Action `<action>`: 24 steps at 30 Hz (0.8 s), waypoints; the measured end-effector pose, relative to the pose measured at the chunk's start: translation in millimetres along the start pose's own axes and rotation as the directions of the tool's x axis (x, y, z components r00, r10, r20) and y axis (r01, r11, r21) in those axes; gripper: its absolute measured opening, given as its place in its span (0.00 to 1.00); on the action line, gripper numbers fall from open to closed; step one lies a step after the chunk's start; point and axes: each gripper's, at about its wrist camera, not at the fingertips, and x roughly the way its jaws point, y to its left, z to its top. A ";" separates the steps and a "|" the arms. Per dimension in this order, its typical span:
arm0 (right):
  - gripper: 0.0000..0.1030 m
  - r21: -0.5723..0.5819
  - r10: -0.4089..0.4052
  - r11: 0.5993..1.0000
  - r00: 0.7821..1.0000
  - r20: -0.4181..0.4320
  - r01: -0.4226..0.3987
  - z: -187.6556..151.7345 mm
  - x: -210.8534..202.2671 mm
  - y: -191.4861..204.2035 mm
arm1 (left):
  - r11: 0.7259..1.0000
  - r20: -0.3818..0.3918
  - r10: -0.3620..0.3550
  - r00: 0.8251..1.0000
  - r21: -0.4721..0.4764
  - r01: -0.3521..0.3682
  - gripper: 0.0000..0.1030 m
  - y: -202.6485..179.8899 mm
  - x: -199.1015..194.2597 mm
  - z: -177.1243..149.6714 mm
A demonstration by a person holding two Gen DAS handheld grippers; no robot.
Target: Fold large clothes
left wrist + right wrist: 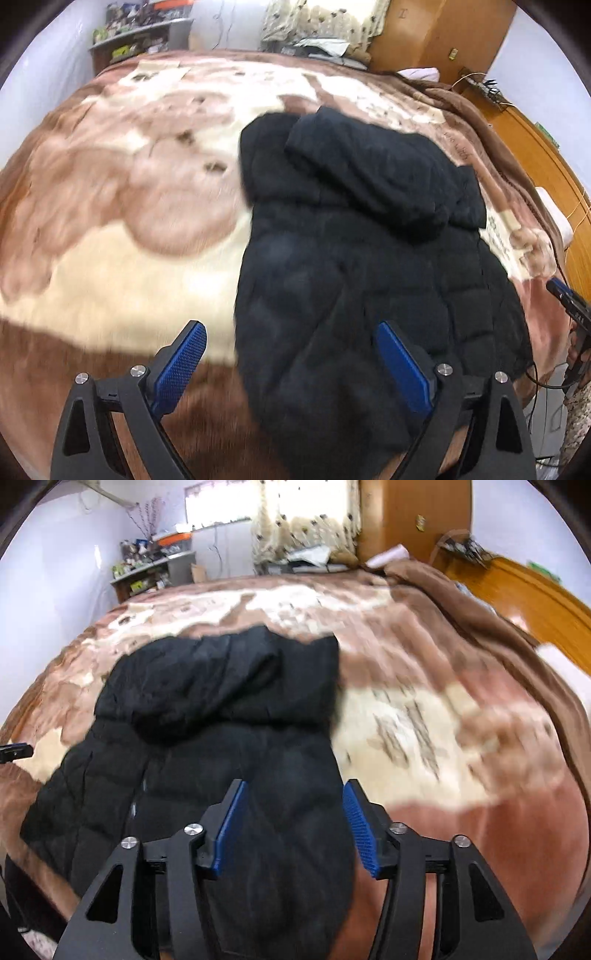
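A black quilted hooded jacket (pixel 369 236) lies on the bed, hood away from me, roughly flat with its sides folded in. My left gripper (pixel 291 328) stands wide open above the jacket's near left edge, its blue pads (pixel 181 365) clear of the cloth. In the right wrist view the same jacket (pixel 207 716) fills the left half. My right gripper (pixel 294 786) hovers open over its near right part; black cloth shows between the jaws but the pads (pixel 360 827) do not press on it. Each gripper peeks into the other's view: right gripper (pixel 569 299), left gripper (pixel 14 752).
A brown and cream plush blanket (pixel 122 206) covers the bed. A wooden headboard (pixel 528 598) runs along the right. A cluttered shelf (pixel 155 572), curtains (pixel 306 520) and a wooden wardrobe (pixel 443 33) stand beyond the far edge. A cable (pixel 543 380) hangs at the near right.
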 end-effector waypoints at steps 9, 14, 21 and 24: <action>0.55 0.100 0.018 0.995 0.992 -0.128 -0.005 -76.6 2.3 -14.1 | 0.983 -0.048 -0.064 0.997 -0.177 0.054 0.91 26.7 9.7 -66.1; 0.62 0.139 0.073 0.989 0.986 -0.151 -0.052 -99.3 6.5 -11.5 | 0.981 -0.057 -0.094 0.994 -0.176 0.083 0.91 19.2 13.8 -82.3; 0.62 0.185 0.125 0.979 0.975 -0.186 -0.090 -115.2 25.1 -7.9 | 0.981 -0.078 -0.083 0.994 -0.181 0.068 0.71 9.7 28.1 -93.3; 0.62 0.190 0.126 0.978 0.973 -0.195 -0.089 -117.8 33.0 -2.6 | 0.983 -0.087 -0.063 0.994 -0.177 0.047 0.63 3.7 32.0 -98.7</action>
